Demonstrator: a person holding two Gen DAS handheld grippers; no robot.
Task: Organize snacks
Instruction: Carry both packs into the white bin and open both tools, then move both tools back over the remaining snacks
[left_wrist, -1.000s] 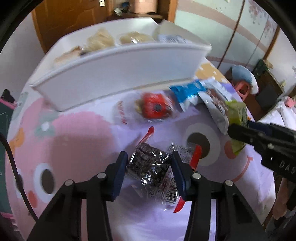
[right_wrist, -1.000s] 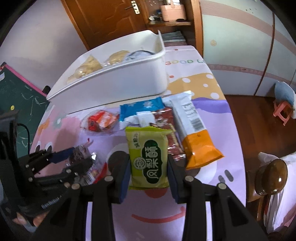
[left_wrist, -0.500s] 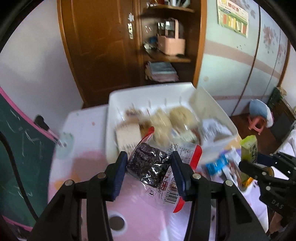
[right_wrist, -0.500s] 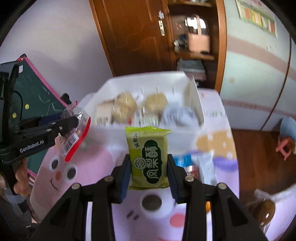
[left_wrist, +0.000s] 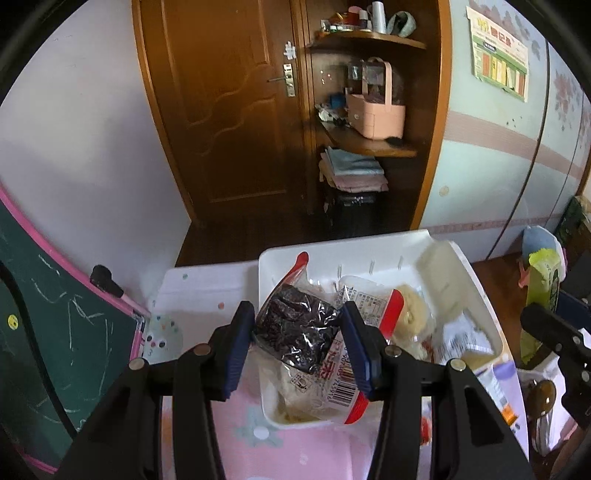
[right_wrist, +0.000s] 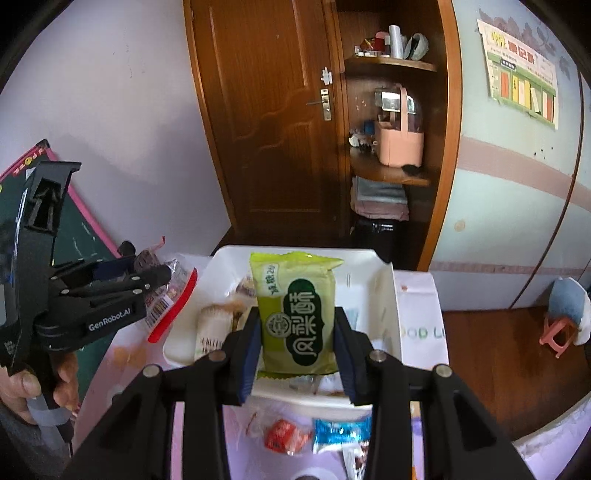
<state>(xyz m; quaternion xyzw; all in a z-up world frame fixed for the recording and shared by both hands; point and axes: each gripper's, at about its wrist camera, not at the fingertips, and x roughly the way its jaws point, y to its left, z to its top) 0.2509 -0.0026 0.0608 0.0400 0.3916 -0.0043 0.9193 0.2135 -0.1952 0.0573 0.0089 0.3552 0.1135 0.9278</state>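
My left gripper (left_wrist: 298, 341) is shut on a clear, red-edged packet of dark snacks (left_wrist: 295, 328) and holds it in the air over the left part of the white bin (left_wrist: 476, 291). My right gripper (right_wrist: 297, 341) is shut on a green snack packet (right_wrist: 295, 314), lifted above the near side of the same white bin (right_wrist: 391, 314). In the right wrist view the left gripper (right_wrist: 162, 277) appears at the left with its red-edged packet (right_wrist: 173, 306). The right gripper's green packet (left_wrist: 541, 295) shows at the right edge of the left wrist view. Several wrapped snacks lie inside the bin.
A red packet (right_wrist: 284, 435) and a blue packet (right_wrist: 340, 434) lie on the pink and purple tablecloth (right_wrist: 421, 332) in front of the bin. A chalkboard (left_wrist: 44, 325) leans at the left. A wooden door (left_wrist: 221, 110) and shelves (left_wrist: 369, 144) stand behind the table.
Both grippers have risen off the tablecloth with their packets and moved forward to above the white bin. The views now tilt up toward the door and shelves.
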